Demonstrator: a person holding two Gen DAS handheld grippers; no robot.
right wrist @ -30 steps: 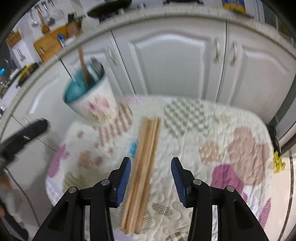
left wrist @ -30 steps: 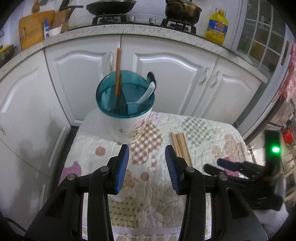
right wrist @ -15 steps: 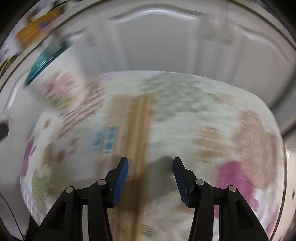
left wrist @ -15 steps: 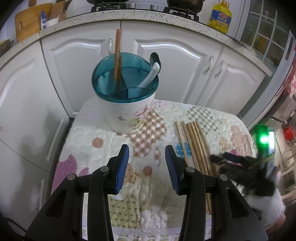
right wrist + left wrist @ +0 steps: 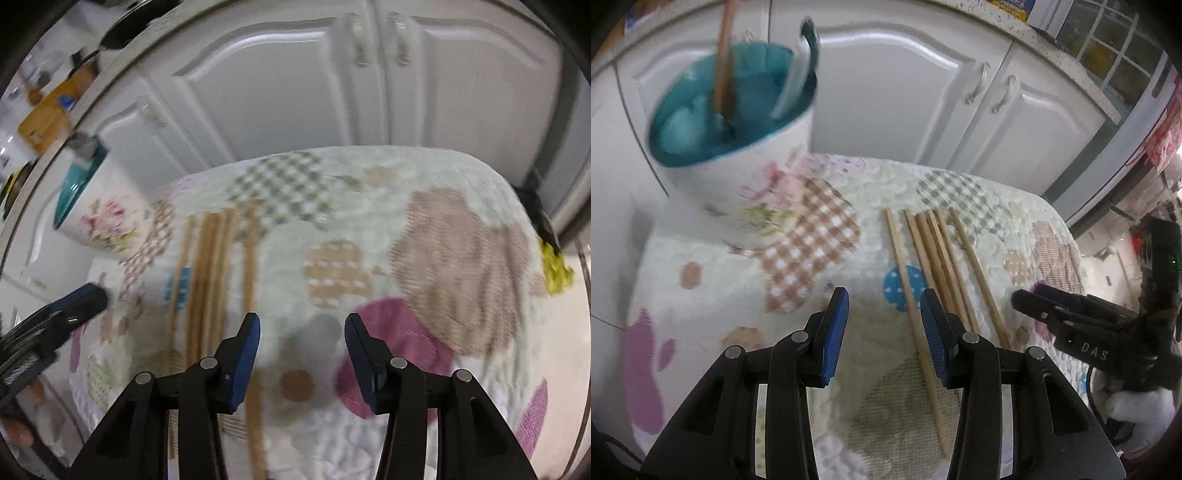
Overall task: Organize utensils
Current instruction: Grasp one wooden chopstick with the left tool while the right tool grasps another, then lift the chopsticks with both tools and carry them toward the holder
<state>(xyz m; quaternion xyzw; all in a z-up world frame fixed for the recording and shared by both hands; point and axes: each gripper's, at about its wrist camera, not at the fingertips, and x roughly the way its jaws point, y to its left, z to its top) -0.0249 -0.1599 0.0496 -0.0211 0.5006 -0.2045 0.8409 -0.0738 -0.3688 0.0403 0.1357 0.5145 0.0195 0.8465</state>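
Left wrist — chopsticks just right of left gripper | jaws parted, empty | right gripper likewise

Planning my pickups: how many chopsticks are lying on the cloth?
6 chopsticks on the cloth: one apart at the left, four bunched in the middle, one splayed to the right. The bunch may hide another.

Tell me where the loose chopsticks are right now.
The chopsticks lie flat on the quilt, right of the holder in the left wrist view, between the left gripper and right gripper.
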